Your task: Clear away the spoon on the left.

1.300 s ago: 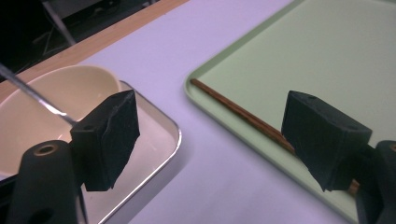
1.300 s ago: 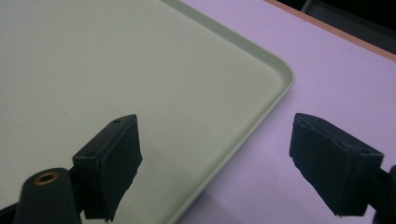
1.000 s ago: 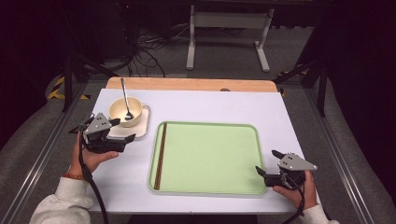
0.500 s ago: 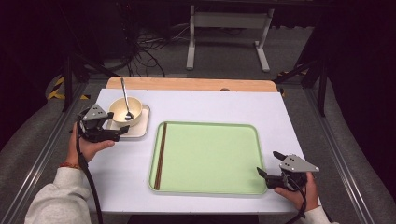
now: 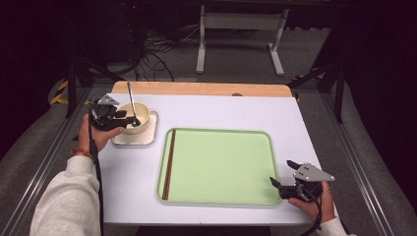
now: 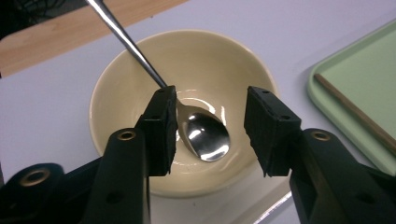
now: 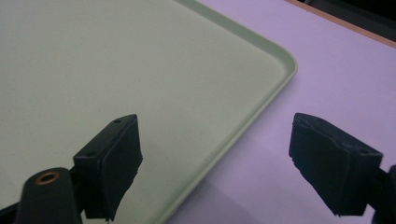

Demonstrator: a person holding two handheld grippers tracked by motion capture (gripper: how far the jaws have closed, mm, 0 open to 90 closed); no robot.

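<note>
Bowl (image 5: pixel 134 117), cream, on a small square plate (image 5: pixel 147 137) at the table's (image 5: pixel 221 108) left rear; 1 metal spoon (image 6: pixel 205 137) inside, handle leaning on the far rim. Left gripper (image 6: pixel 210 130) over the bowl, jaws just closing, parted on either side of the spoon's head, pads not pressing it. Right gripper (image 7: pixel 215 158) spread wide, holding nothing, at the near right corner of 1 green tray (image 5: pixel 221 167). Chopsticks (image 5: pixel 169 169) along the tray's left edge.

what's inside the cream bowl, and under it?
Inside the bowl: a metal spoon, handle leaning out over the rim. Under it: a pale square plate. The left gripper hides part of the bowl's near side.
</note>
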